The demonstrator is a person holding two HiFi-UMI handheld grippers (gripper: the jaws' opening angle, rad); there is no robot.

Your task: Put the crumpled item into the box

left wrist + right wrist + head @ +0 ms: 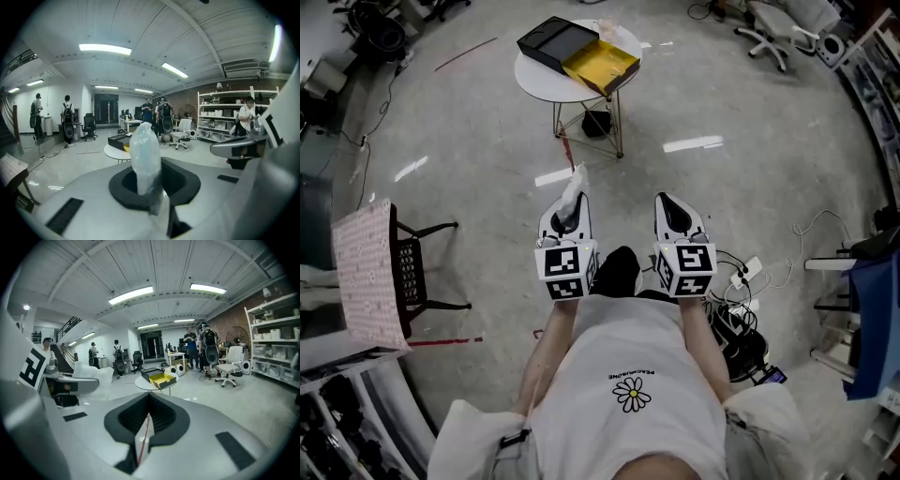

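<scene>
An open lab-style workspace is indicated by storage shelves (221, 113), office chairs (228, 365), floor cables (739, 274) and ceiling strip lights (131, 295)

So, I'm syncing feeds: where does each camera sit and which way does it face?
Head view: on the head, facing steeply down; shirt, left gripper, right gripper show.
Left gripper view: on that gripper, along jaws shut on crumpled plastic.
Right gripper view: on that gripper, along shut, empty jaws.
Shared: all see the table and box.

The crumpled plastic (146, 157) has its lower end hidden inside the left gripper (566, 217); the box (601, 64) seems too small to show its inside.
</scene>
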